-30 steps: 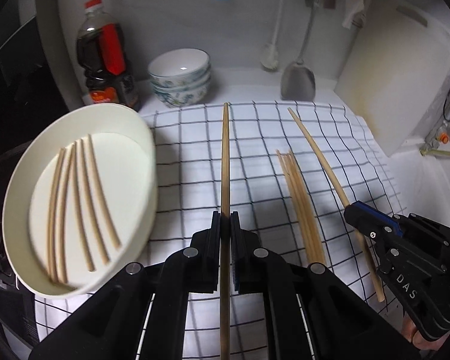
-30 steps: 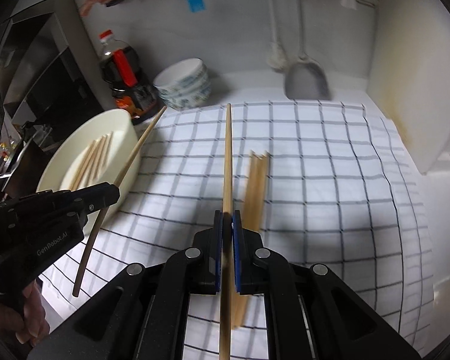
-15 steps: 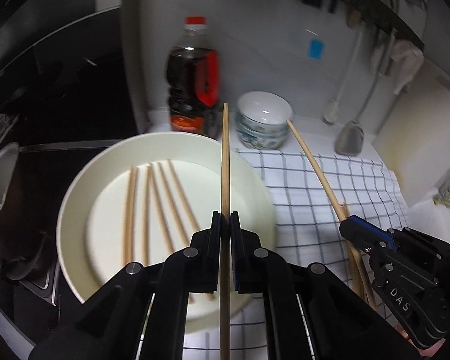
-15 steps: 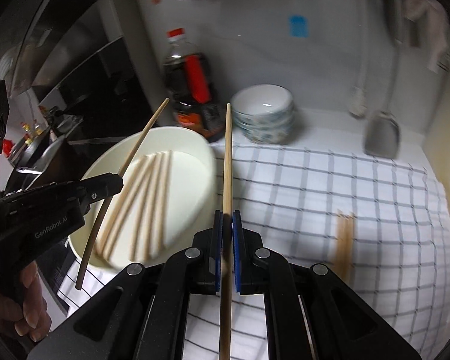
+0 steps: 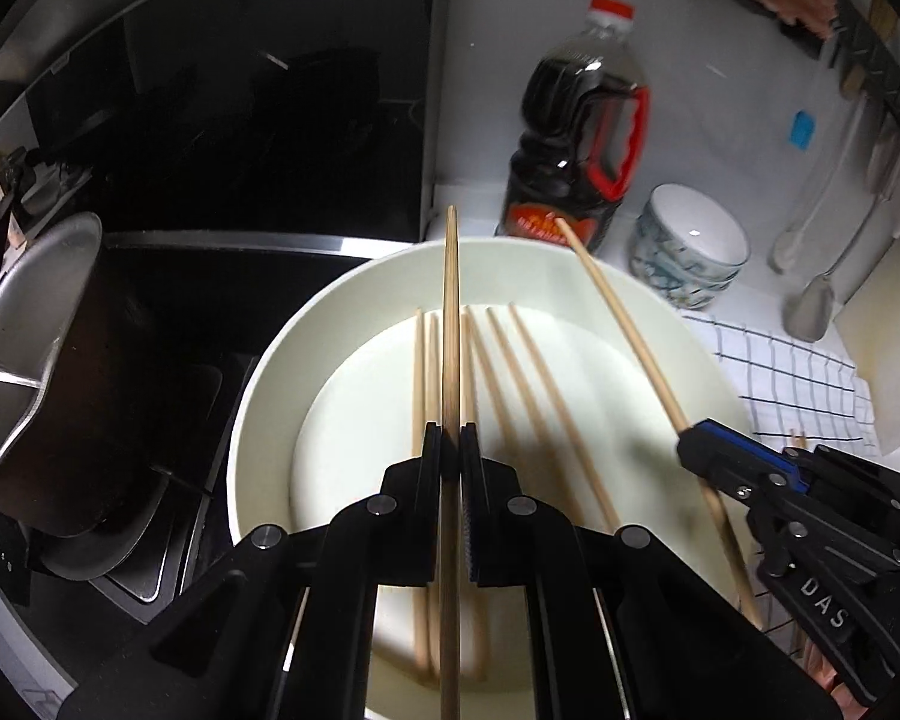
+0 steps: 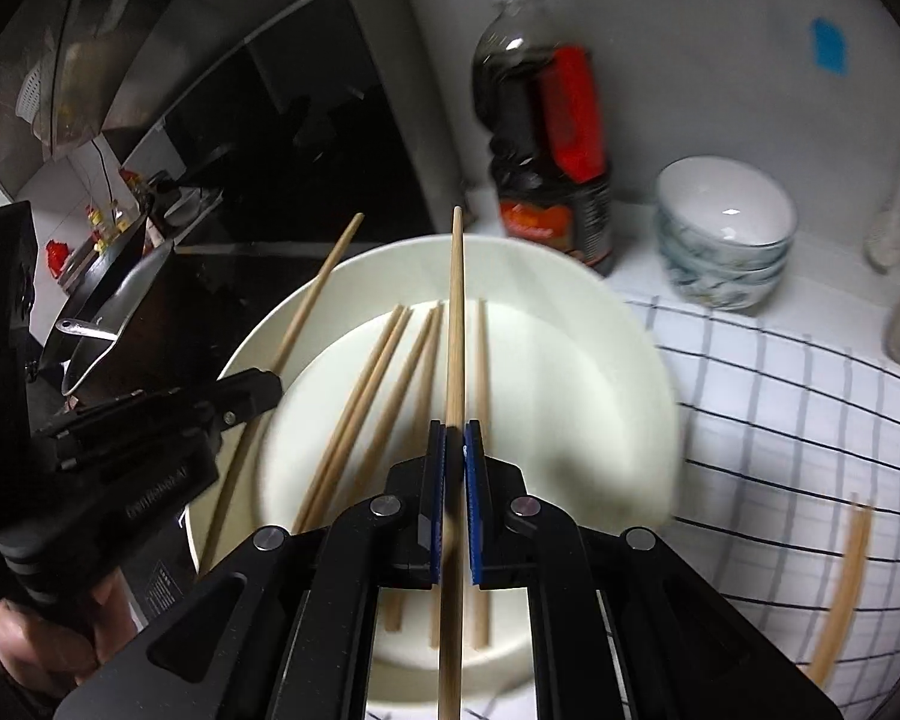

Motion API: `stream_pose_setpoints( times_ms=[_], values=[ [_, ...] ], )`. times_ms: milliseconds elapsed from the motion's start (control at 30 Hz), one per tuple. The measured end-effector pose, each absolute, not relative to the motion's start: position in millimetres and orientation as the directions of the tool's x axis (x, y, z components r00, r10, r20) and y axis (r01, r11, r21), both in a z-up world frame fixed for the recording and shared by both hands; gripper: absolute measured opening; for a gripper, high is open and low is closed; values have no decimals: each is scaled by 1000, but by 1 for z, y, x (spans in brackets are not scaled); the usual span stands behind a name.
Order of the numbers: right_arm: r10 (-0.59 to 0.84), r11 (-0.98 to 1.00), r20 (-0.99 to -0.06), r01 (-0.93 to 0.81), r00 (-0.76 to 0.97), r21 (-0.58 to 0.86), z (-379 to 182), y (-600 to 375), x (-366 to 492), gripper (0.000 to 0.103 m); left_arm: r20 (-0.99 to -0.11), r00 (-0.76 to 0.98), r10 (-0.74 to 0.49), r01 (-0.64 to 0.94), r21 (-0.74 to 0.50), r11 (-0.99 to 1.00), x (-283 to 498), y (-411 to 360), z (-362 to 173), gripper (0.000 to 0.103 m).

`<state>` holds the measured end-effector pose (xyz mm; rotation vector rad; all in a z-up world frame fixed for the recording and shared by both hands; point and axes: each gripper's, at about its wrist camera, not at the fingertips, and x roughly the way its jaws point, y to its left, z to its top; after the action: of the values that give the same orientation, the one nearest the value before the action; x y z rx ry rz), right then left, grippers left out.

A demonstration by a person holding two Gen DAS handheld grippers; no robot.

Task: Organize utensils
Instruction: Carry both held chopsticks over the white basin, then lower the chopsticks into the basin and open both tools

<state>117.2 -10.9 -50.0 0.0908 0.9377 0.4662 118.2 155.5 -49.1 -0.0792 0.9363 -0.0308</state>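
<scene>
On right tongs: "DAS" lettering.

The left black two-finger gripper has its jaws closed to a thin gap, the fingers pointing forward and slightly downward. The right black two-finger gripper with blue pads is pinched just as narrowly, angled in from the right side. A bare hand wraps the left gripper's handle from below.
</scene>
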Motion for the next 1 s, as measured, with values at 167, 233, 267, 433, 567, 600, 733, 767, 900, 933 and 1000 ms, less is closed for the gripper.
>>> stream_pose_setpoints(
  times_ms=[167, 233, 267, 433, 567, 600, 733, 767, 900, 933, 1000],
  values=[
    [413, 897, -789, -354, 455, 266, -66, 9, 132, 6, -828, 556, -68, -3, -84, 996, 126, 159, -67, 7],
    [408, 898, -801, -350, 438, 267, -72, 11, 136, 6, -837, 542, -70, 1, -82, 997, 130, 157, -74, 7],
    [403, 900, -811, -345, 424, 266, -77, 13, 140, 6, -841, 536, -70, 1, -82, 997, 131, 157, -78, 7],
    [367, 915, -849, -314, 381, 255, -94, 12, 146, 6, -865, 497, -71, -1, -83, 997, 138, 159, -95, 7],
    [359, 917, -860, -307, 362, 253, -102, 12, 147, 6, -878, 474, -68, -6, -81, 997, 141, 160, -103, 7],
    [357, 918, -862, -306, 360, 252, -103, 12, 147, 6, -880, 470, -65, -6, -77, 997, 142, 160, -105, 7],
    [348, 920, -868, -306, 355, 244, -104, 13, 147, 7, -887, 459, -56, -16, -71, 997, 143, 162, -107, 12],
    [346, 921, -867, -305, 360, 241, -104, 13, 146, 7, -887, 458, -54, -21, -71, 997, 143, 163, -107, 15],
    [341, 924, -859, -303, 381, 232, -98, 11, 145, 9, -871, 490, -28, -54, -62, 997, 138, 169, -99, 61],
    [339, 925, -858, -303, 386, 229, -96, 9, 145, 10, -865, 501, -22, -59, -59, 997, 136, 170, -96, 61],
    [339, 926, -853, -299, 398, 229, -92, 6, 141, 10, -865, 502, -13, -66, -54, 996, 136, 172, -93, 61]
  ],
)
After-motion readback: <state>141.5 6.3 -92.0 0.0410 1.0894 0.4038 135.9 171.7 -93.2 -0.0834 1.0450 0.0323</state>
